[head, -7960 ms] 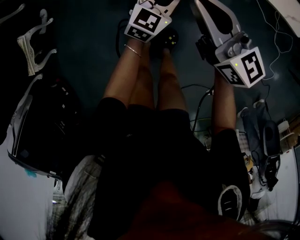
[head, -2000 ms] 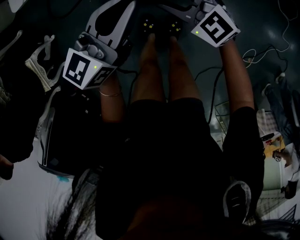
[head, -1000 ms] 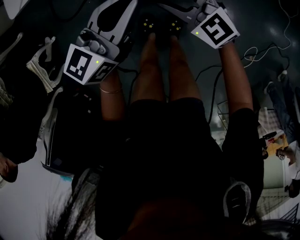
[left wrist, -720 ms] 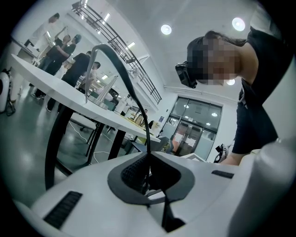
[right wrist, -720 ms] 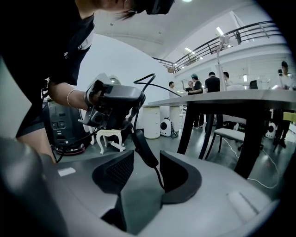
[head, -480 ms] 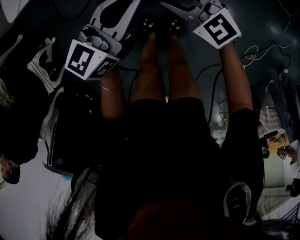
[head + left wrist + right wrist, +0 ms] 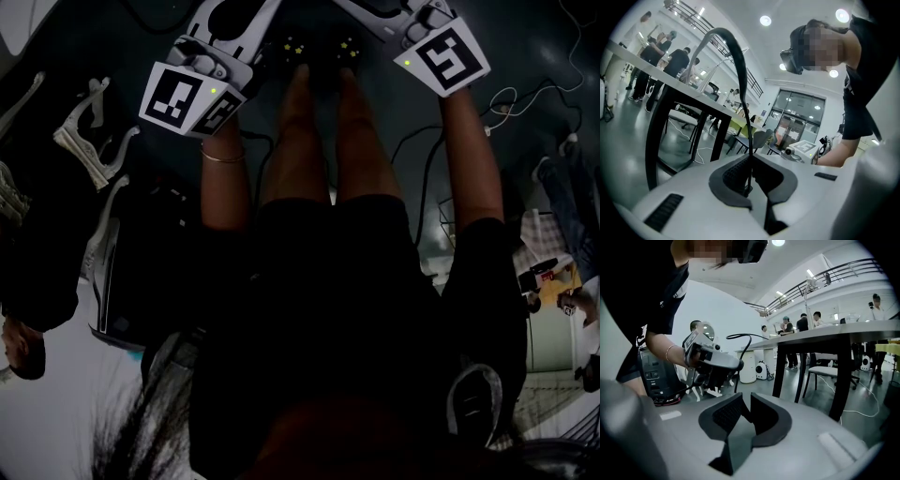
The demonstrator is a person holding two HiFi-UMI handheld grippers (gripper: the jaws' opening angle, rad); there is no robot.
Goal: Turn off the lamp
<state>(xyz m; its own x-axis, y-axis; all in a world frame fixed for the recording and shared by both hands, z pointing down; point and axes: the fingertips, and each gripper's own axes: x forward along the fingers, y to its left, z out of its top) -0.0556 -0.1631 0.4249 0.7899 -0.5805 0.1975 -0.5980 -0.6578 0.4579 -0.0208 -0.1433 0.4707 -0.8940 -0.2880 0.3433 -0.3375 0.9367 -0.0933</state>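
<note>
Over grey floor (image 7: 628, 159) by the table (image 7: 840, 371), clamps cord (image 7: 723, 31) in left gripper (image 7: 750, 157), likely to steady it, just now narrowing empty right gripper (image 7: 746, 398).

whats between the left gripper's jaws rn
A thin black cable stands between the jaws of the left gripper, which are pinched shut on it. The left gripper view shows it rising from the pads and arching overhead.

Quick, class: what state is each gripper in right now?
Left gripper: shut on a thin black cord.
Right gripper: partly open with nothing between the jaws, which have just been closing.
</note>
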